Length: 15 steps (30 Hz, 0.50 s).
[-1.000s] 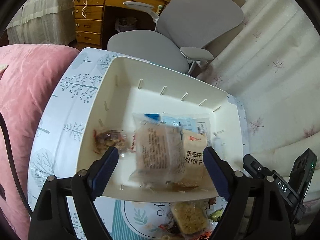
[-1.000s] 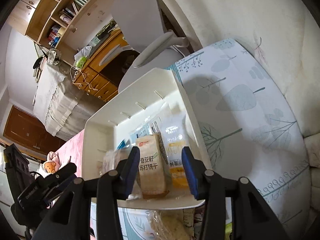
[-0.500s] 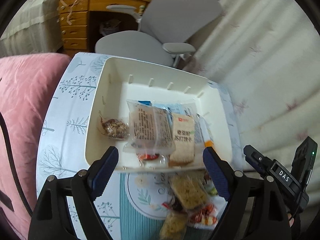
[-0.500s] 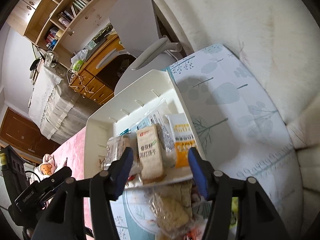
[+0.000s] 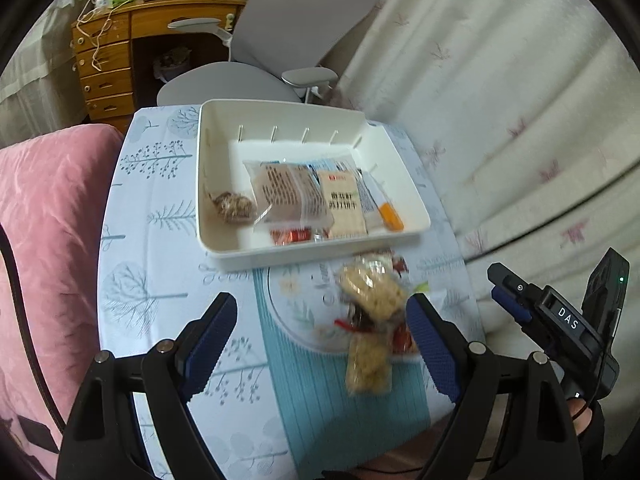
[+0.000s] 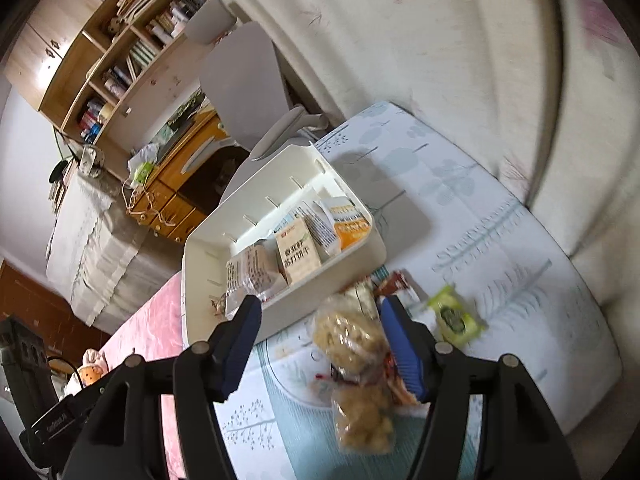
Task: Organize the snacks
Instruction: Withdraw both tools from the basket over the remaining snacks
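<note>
Step in hand, fetching the next snack: your left gripper [image 5: 322, 334] and right gripper [image 6: 320, 340] both gape empty above the loose snack pile [image 6: 360, 364] beside the part-filled white bin [image 5: 224, 248]; next, probably lower onto one crisp-rice packet [image 5: 370, 290].

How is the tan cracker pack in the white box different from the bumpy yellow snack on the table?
The cracker pack lies inside the white box; the yellow snack lies outside it on the table. The cracker pack is flat, opaque tan with printed writing; the yellow snack is lumpy and shows through clear wrap. Neither is held by a hand-held gripper. Both are wrapped snacks.
</note>
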{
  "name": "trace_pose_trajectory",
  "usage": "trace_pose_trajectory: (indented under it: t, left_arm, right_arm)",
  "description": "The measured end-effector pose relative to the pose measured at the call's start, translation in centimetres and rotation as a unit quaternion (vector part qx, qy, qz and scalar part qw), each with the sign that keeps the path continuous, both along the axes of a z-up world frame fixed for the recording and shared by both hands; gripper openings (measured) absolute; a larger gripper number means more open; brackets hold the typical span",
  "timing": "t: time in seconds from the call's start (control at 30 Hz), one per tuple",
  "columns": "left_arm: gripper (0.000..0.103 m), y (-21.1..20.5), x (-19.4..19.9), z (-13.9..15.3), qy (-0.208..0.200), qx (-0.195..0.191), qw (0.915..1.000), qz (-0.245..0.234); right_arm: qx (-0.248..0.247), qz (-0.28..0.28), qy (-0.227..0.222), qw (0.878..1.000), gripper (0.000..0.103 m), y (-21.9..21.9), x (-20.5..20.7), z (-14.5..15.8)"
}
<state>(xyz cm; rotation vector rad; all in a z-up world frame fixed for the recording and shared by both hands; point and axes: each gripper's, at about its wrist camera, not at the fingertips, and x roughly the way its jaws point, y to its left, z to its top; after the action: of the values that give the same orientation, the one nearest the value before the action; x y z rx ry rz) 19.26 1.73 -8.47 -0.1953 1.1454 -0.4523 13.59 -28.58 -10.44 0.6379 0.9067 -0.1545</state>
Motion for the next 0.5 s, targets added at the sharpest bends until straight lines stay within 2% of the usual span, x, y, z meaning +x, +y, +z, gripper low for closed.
trace_pose_trajectory:
  t: [0.17,0.4,0.5]
  left_arm:
    - [0.086,0.2,-1.8,-0.5,0.008,0.008,0.9997,-0.022]
    - [0.086,-1.1,-3.5,-2.1,0.031,0.045,0.9967,-0.06]
    - [0.086,-1.9,-4.1,-3.1,0.042,0.056,0.9946,-0.077]
  right_arm:
    - [-0.03,-0.014,0.007,0.999,0.063,1.2,-3.5,-0.7]
    - [-0.064,-0.025,0.034,0.997,0.064,2.2,-7.4,-3.1]
    - [-0.107,-0.022,0.047,0.993,0.064,3.0,-8.6,-4.0]
